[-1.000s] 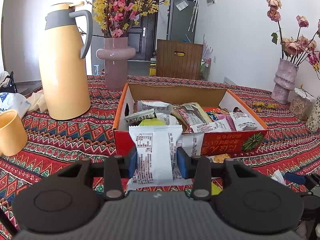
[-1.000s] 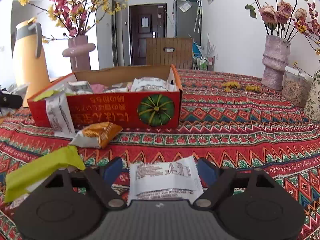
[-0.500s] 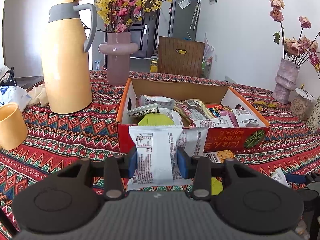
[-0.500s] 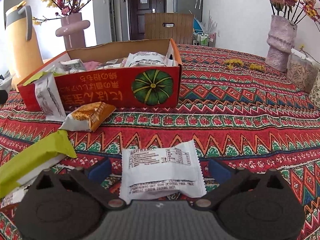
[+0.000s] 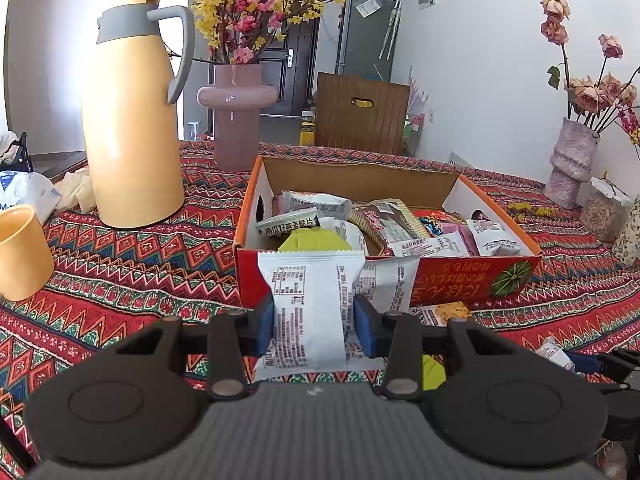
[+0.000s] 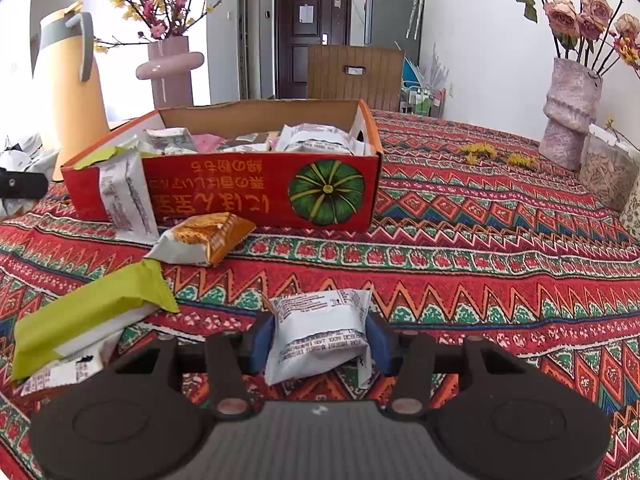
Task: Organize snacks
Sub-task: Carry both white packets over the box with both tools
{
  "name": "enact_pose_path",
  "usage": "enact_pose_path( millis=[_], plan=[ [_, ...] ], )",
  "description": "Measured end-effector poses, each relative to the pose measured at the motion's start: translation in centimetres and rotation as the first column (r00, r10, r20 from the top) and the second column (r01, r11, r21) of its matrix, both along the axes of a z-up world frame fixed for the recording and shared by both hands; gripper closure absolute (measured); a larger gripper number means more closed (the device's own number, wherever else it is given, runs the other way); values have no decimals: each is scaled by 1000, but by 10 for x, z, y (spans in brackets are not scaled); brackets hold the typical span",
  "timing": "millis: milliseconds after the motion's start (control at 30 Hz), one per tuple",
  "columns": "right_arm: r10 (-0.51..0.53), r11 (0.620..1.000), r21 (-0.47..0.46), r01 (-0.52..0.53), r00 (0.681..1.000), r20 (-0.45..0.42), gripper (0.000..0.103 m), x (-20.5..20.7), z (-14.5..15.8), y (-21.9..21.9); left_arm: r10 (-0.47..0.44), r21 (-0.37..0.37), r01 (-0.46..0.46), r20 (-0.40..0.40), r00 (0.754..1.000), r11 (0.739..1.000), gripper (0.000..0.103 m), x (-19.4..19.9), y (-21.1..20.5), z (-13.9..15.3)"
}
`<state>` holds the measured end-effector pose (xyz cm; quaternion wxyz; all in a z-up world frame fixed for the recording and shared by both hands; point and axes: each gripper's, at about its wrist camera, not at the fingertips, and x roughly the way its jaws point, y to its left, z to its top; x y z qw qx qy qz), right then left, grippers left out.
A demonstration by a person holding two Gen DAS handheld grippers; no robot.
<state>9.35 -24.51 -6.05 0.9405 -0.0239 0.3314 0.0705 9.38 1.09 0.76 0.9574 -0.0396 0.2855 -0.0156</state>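
The white snack packet (image 6: 320,332) that lay loose between the right gripper (image 6: 318,340) fingers a moment ago is now pinched and crumpled. The left gripper (image 5: 314,322) still clamps its own white packet (image 5: 310,308), nearer the snack box (image 5: 472,280); both look ready to drop in.

Domestic living space. A table under a patterned cloth (image 6: 480,240) carries a thermos jug (image 5: 132,128) and flower vases (image 5: 236,116). Entrance door (image 6: 312,36) and fridge (image 6: 394,12) stand behind.
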Motion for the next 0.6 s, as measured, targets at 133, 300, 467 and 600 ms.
enact_pose_path(
  millis=[133, 300, 467, 600],
  plan=[
    [2, 1000, 13, -3, 999, 53, 55, 1, 12, 1, -5, 10, 4, 15, 1000, 1000, 62, 3, -2, 6],
    [7, 1000, 21, -10, 993, 122, 55, 10, 32, 4, -14, 28, 13, 41, 999, 1000, 62, 11, -7, 16],
    [22, 999, 33, -29, 980, 198, 55, 26, 55, 10, -20, 47, 17, 68, 997, 999, 62, 23, -14, 27],
    [32, 998, 46, -44, 970, 242, 55, 46, 70, 18, -22, 56, 17, 85, 996, 998, 62, 38, -20, 35]
  ],
)
